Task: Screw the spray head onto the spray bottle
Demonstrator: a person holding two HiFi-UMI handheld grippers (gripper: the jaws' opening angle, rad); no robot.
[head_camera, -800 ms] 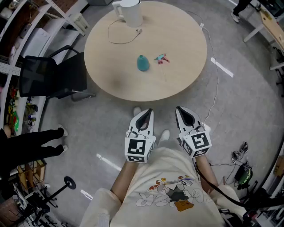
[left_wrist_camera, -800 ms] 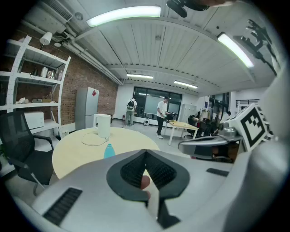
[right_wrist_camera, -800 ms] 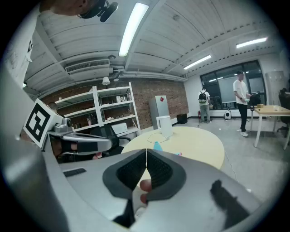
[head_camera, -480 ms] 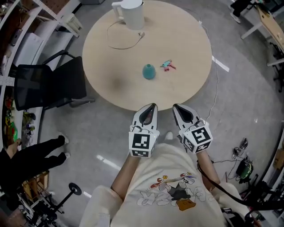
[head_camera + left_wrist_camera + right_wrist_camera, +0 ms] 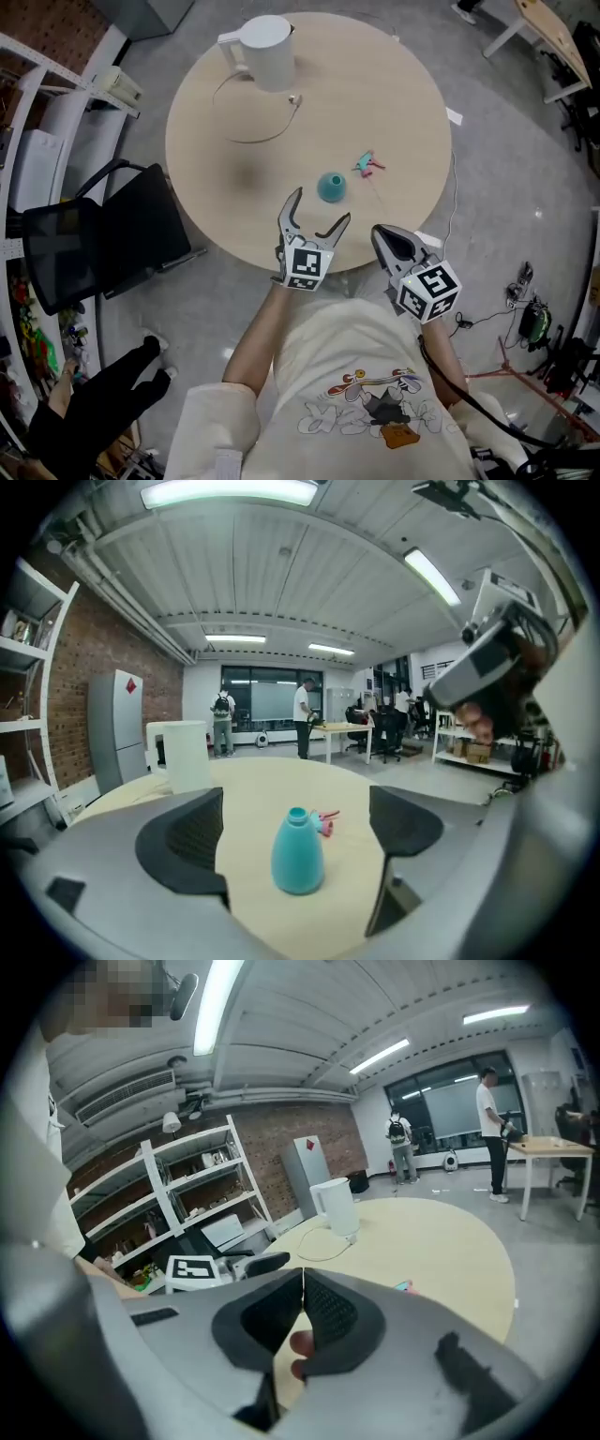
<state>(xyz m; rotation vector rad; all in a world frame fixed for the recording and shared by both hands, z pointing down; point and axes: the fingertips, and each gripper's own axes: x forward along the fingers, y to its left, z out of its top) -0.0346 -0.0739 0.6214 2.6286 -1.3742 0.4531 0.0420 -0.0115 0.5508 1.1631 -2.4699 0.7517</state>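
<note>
A small teal spray bottle (image 5: 330,187) stands upright with its neck uncapped on the round wooden table (image 5: 394,103). Its pink and teal spray head (image 5: 367,166) lies on the table just behind and to the right of it. My left gripper (image 5: 318,210) is over the table's near edge with its jaws wide open. In the left gripper view the bottle (image 5: 298,852) stands a little ahead of them, centred and untouched. My right gripper (image 5: 383,233) hangs shut and empty at the table's edge, right of the left one.
A white electric kettle (image 5: 265,39) stands at the table's far side, its cable (image 5: 251,139) looping toward the middle. A black office chair (image 5: 103,234) is left of the table. Shelving lines the left wall, and people stand far off in the room.
My left gripper has moved forward over the table's edge toward the bottle and its jaws have opened wide. The right gripper stayed shut, and the whole view has drawn closer to the table.
</note>
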